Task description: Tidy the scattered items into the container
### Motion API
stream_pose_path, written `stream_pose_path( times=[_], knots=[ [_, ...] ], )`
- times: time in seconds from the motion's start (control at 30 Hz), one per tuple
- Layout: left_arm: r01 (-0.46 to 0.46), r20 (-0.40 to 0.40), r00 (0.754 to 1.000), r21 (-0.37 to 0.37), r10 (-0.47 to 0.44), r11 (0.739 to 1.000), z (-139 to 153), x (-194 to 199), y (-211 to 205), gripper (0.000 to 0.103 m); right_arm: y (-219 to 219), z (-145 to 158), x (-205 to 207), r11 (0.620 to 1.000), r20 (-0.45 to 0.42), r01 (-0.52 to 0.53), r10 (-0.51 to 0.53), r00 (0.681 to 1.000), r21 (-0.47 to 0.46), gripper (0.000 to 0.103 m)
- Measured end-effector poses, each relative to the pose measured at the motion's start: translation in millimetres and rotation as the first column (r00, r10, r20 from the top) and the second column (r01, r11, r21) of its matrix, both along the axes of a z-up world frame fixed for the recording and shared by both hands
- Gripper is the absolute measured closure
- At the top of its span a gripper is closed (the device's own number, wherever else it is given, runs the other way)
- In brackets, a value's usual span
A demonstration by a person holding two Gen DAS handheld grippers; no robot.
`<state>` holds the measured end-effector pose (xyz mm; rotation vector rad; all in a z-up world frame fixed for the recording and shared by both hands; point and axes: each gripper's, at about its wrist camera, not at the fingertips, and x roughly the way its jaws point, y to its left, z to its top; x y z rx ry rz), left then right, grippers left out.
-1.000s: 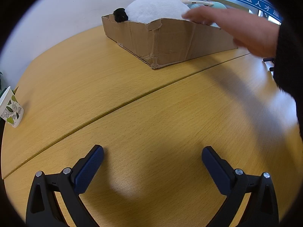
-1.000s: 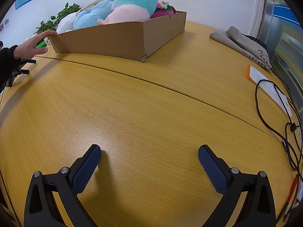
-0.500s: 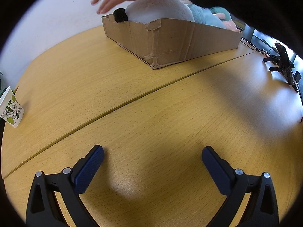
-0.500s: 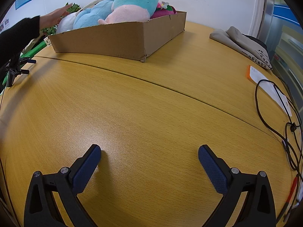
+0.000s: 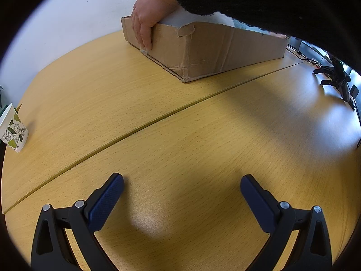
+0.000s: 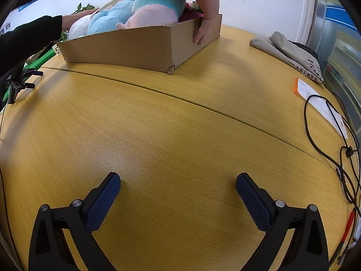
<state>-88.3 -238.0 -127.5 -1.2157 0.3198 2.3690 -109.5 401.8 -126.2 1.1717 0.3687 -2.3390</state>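
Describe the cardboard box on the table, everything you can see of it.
The cardboard box is a shallow, open-topped tray of brown corrugated board, worn, with a torn rim and creased, dented corners. It sits flat on the wooden table, far from both grippers. Plush toys in light blue, pink and white are heaped above its rim. A bare hand grips one end wall, fingers down the outside; another hand, in a black sleeve, reaches the opposite end.
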Motion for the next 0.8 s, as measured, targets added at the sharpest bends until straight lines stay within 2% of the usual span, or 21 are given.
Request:
stream_pose_path(
  times=[0.8],
  knots=[
    [0.000,-0.001,1.000,0.000,0.000,1.000,-0.1,-0.8,-0.5,0.000,0.4,-0.2,-0.7,1.000,0.001,-0.001,0.001,1.000,0.001,0.000]
  ],
)
